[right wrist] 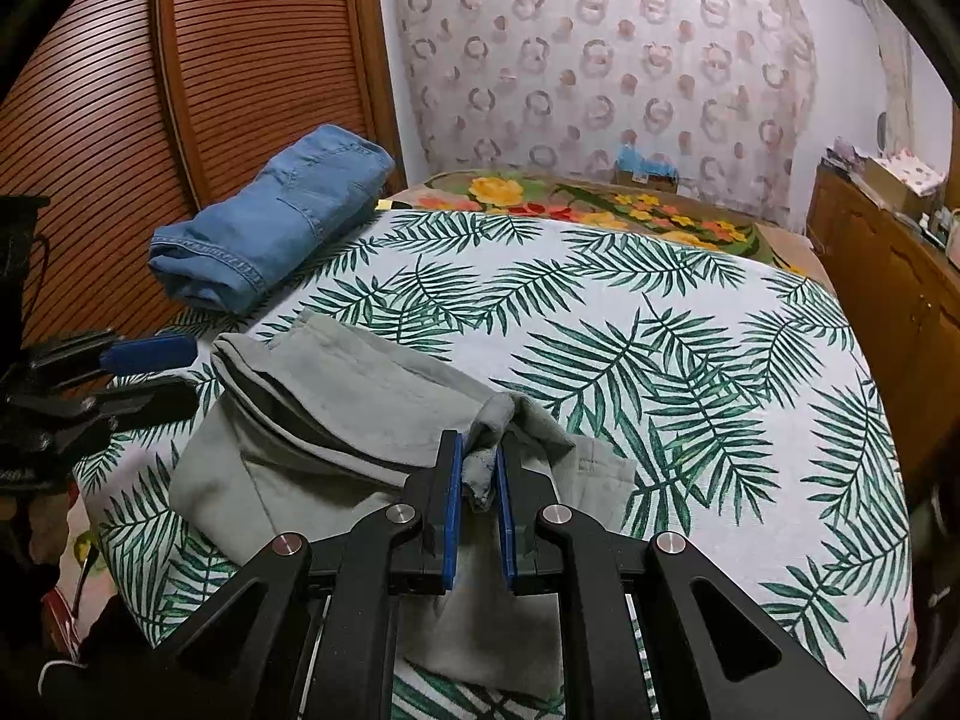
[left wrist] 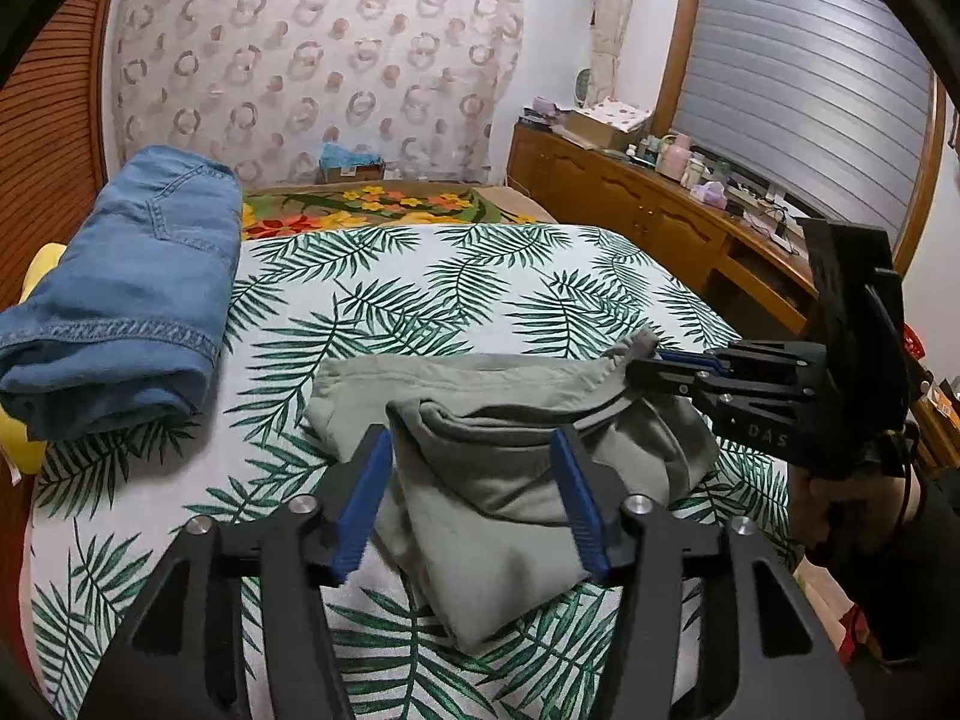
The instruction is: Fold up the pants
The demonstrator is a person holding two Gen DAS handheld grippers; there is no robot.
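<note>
**Right tongs grip the far-right corner of the grey pants; left tongs stand wide open over the near-left fold**

Nearest the left wrist camera, the left tongs [left wrist: 471,498] are seen spread wide, their blue pads [left wrist: 363,504] standing either side of a raised fold of the grey-green pants [left wrist: 480,516] with nothing clamped between them. Whether the pads touch the cloth cannot be told.

The pants lie bunched and partly folded on the near part of the bed [left wrist: 420,288], over the palm-leaf sheet. Their long axis is judged to run roughly from left to right across the near edge, with layered hems stacked toward the left and the looser end on the right.

Further right, the right tongs [right wrist: 483,474] are closed down on a pinch of the pants' cloth, a small peak of fabric being held up between the pads. In the left view these tongs [left wrist: 639,369] reach in from the right and hold the far-right corner.

The coming move is judged to turn on this: the gripped corner lies right and far of the open tongs, so the left side is nearer the free fold and must take hold there before the cloth can be carried over evenly.

Folded blue jeans [left wrist: 132,300] rest well apart at the far left.
</note>
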